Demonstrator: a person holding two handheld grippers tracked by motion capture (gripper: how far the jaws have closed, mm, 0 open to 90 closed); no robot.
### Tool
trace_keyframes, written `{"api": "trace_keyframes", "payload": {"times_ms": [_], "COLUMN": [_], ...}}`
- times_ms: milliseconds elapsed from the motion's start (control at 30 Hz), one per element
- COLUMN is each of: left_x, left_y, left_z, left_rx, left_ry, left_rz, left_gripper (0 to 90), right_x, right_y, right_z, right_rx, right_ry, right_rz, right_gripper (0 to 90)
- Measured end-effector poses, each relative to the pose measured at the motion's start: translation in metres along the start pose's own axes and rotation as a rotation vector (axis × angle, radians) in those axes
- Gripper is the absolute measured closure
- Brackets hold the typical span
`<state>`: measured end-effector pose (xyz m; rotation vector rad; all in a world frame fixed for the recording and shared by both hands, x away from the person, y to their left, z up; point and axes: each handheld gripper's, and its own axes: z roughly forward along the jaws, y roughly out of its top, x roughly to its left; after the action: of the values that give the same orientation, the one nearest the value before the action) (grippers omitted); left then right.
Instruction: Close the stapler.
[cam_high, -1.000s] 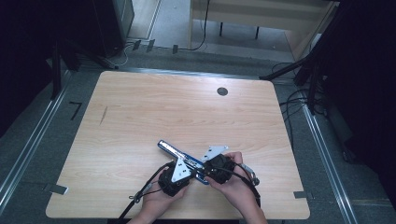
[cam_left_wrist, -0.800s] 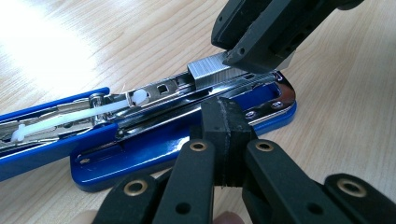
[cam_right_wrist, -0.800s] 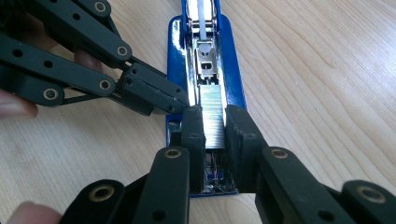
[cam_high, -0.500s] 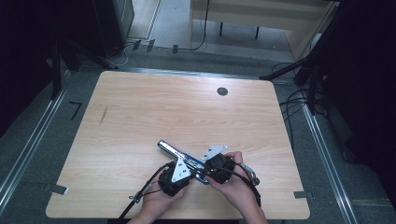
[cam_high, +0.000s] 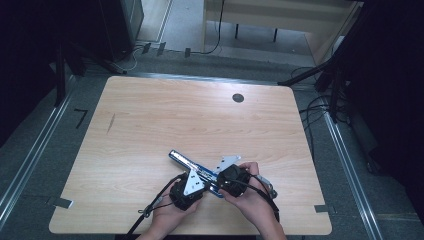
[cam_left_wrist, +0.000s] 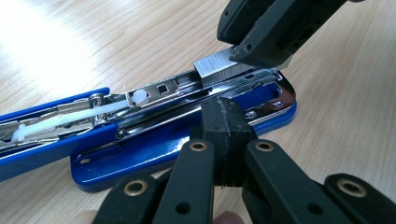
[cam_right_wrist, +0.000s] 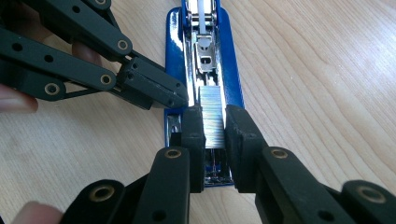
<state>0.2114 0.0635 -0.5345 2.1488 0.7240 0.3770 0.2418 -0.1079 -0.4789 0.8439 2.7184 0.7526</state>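
Nothing has moved. The right gripper (cam_right_wrist: 215, 126) pinches a staple strip (cam_right_wrist: 212, 116) over the open stapler (cam_left_wrist: 154, 135); the left gripper (cam_left_wrist: 224, 135), jaws pressed together, touches the stapler's near edge.

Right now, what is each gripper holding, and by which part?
Right gripper: shut on the staple strip, by its long sides, over the open stapler. Left gripper: shut, pads pressed against the stapler's rail, gripping nothing.

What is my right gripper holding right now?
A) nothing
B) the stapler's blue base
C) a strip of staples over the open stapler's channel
C: in the right gripper view the right gripper has its jaws on either side of the staple strip, above the blue stapler.
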Motion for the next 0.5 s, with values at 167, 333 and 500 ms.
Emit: {"api": "trace_keyframes", "payload": {"times_ms": [167, 333, 500], "left_x": [-0.0001, 0.0, -0.0001], "left_y": [0.0, 0.0, 0.0], "left_z": [0.0, 0.0001, 0.0001], "left_rx": [0.0, -0.001, -0.001], "left_ry": [0.0, 0.0, 0.0], "left_rz": [-0.002, -0.001, -0.001], "left_gripper": [90.0, 90.0, 90.0], "right_x": [0.0005, 0.002, 0.0031], "right_y": [0.0003, 0.001, 0.0022], "right_z": [-0.0004, -0.0007, -0.0005], "right_rx": [0.006, 0.016, 0.022], "right_ry": [-0.011, -0.016, -0.031], "right_rz": [-0.015, -0.022, -0.035], "right_gripper": [79.6, 79.6, 79.6]}}
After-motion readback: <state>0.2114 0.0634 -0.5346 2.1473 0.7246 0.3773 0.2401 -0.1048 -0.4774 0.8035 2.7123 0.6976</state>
